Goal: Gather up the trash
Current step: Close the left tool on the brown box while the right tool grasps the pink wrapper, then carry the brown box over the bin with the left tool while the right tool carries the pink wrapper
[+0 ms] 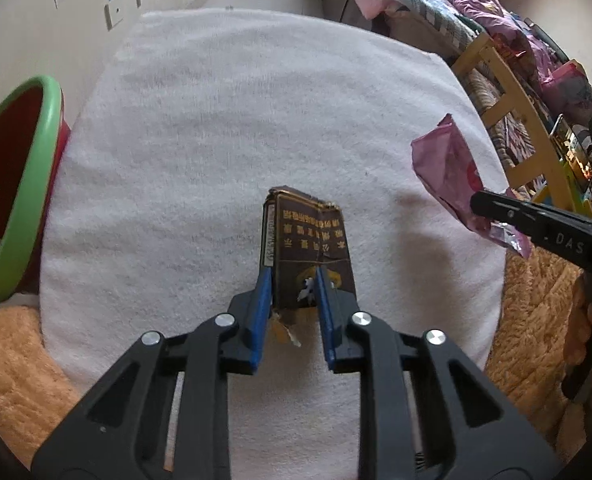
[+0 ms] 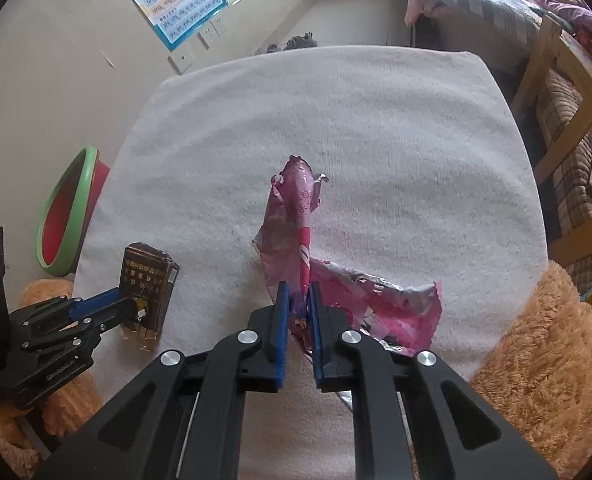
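Observation:
My left gripper [image 1: 294,276] is shut on a torn dark brown carton [image 1: 308,232] with gold print, blue pads pressing both its sides just over the white towel [image 1: 236,120]. From the right wrist view the same carton [image 2: 146,280] sits at the lower left, held by the left gripper [image 2: 132,306]. My right gripper [image 2: 298,292] is shut on a crumpled pink foil wrapper [image 2: 296,216], which stands up between the pads and spreads to the right. The left wrist view shows that wrapper [image 1: 448,168] at the right, pinched by the right gripper [image 1: 492,210].
A red bin with a green rim [image 1: 20,184] stands off the towel's left edge, also seen as the bin [image 2: 70,216] at left. Orange fluffy blanket [image 2: 536,360] lies under the towel. A wooden bed frame [image 1: 508,100] with bedding is at the right. A hand [image 1: 584,336] holds the right tool.

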